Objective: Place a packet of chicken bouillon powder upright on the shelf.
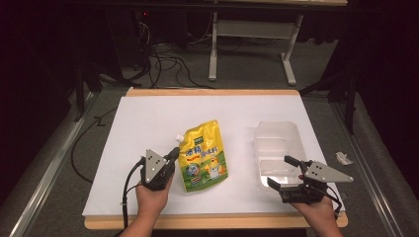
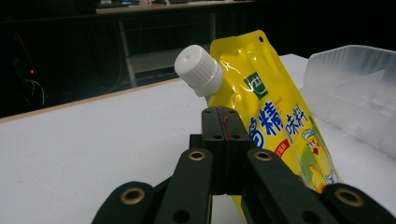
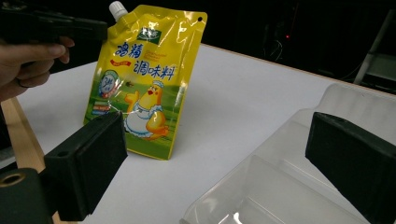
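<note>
A yellow spouted seasoning pouch (image 1: 203, 157) with a white cap and a cartoon chicken is on the white table sheet, left of centre. My left gripper (image 1: 173, 154) is at its upper left edge, just below the cap. In the left gripper view the jaws (image 2: 220, 114) are pressed together at the edge of the pouch (image 2: 275, 126), whose top is tilted up off the sheet. A clear plastic tray (image 1: 276, 143) lies at the right. My right gripper (image 1: 280, 171) stands wide open at its near end. In the right gripper view both black pads (image 3: 88, 163) flank the tray (image 3: 280, 186), with nothing between them.
A white sheet (image 1: 148, 118) covers the wooden table top. A small crumpled scrap (image 1: 343, 158) lies off the table's right edge. Cables and a white table frame (image 1: 252, 34) are on the floor beyond the far edge.
</note>
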`<action>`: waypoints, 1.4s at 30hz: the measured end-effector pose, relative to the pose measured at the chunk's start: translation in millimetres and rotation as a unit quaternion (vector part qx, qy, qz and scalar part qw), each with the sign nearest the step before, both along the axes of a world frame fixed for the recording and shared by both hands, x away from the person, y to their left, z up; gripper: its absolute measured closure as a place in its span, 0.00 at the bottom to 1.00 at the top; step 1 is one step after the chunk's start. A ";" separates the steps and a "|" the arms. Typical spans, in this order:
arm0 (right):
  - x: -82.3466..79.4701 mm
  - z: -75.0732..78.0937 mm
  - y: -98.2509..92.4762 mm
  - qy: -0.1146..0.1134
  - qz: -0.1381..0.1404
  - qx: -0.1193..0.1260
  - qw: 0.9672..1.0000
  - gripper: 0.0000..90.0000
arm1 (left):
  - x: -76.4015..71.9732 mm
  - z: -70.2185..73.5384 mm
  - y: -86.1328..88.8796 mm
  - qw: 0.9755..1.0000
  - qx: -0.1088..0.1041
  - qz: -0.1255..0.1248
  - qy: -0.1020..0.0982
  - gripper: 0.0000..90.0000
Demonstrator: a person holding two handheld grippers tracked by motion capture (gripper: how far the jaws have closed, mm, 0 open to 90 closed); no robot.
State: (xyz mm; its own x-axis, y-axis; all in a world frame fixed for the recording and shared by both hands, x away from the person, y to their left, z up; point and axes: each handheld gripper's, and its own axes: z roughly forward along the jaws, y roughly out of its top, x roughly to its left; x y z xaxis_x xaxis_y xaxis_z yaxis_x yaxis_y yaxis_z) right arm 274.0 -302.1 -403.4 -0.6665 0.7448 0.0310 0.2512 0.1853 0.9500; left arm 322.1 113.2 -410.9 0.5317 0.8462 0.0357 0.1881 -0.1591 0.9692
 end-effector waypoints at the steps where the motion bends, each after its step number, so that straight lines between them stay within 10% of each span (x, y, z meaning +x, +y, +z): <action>1: -0.6 0.3 2.3 0.000 0.001 -0.002 1.000 0.06 | -2.8 1.6 -1.2 1.000 -0.001 -0.003 -0.005 1.00; 16: 7.0 0.2 43.0 0.021 0.021 -0.013 0.999 0.06 | -29.2 6.8 -8.1 1.000 -0.010 -0.013 -0.024 1.00; 42: 66.5 3.9 116.8 0.082 0.048 0.002 0.995 0.10 | -61.2 11.4 -17.7 0.997 0.000 -0.057 -0.050 1.00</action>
